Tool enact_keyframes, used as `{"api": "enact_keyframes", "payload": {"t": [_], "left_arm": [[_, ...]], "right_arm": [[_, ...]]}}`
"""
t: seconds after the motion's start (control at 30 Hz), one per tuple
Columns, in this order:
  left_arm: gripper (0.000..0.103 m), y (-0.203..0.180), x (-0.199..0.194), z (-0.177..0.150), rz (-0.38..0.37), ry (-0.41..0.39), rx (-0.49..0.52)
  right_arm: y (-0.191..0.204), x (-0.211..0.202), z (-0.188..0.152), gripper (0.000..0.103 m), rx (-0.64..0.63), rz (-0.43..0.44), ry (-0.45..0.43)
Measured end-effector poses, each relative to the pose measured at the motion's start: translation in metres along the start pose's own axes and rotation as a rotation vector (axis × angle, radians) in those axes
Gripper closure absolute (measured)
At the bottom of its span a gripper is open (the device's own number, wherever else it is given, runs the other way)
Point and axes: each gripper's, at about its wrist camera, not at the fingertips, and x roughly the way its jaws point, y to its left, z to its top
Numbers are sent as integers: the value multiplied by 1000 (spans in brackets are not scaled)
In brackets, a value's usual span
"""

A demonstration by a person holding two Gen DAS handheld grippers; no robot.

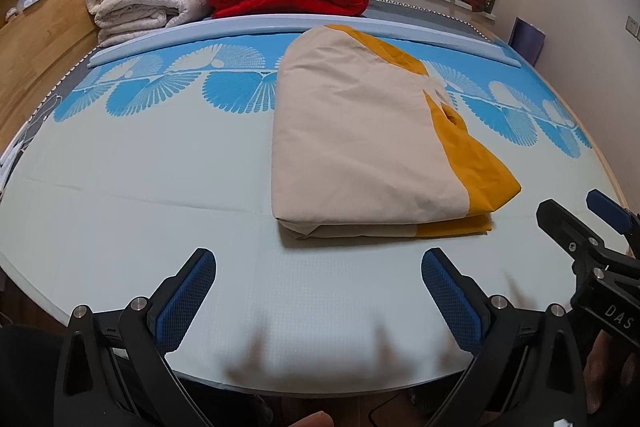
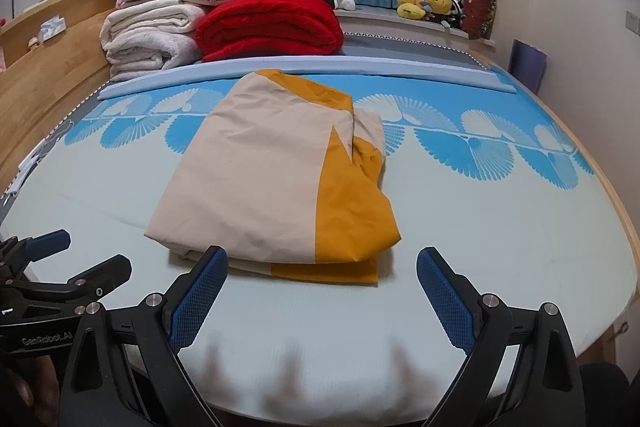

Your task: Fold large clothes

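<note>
Folded cloth (image 1: 360,143), beige with a mustard band, lies on the bed mat (image 1: 140,187) ahead of both claws. It sits ahead and to the right of the left gripper (image 1: 319,291), and straight ahead of the right gripper (image 2: 322,291), slightly to its left. The near folded edge is just beyond the right claw's left fingertip.

Left gripper: fingers spread wide, holding nothing, above bare mat. Right gripper: likewise spread and empty. Neither touches the cloth.

Judgement: the bundle already looks several layers thick, so either one more fold remains or the job is close to done. The mustard side on the right is bunched and uneven, with loose layers showing at the near edge.

If another fold is wanted:
- Bring each claw to a near corner and take all layers in one pinch, not just the top sheet.
- Lift both corners together and level, then carry them forward away from the claws to meet the far edge.
- Tidy the rumpled mustard side first, or the fold will likely lock in the lump.
</note>
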Motion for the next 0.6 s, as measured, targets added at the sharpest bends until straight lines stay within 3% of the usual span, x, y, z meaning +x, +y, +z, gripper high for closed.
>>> {"api": "enact_keyframes", "payload": {"t": [0.6], "left_arm": [[1, 2, 2, 0, -7, 1, 16]], "right_arm": [[-1, -2, 0, 8, 2, 3, -2]]}}
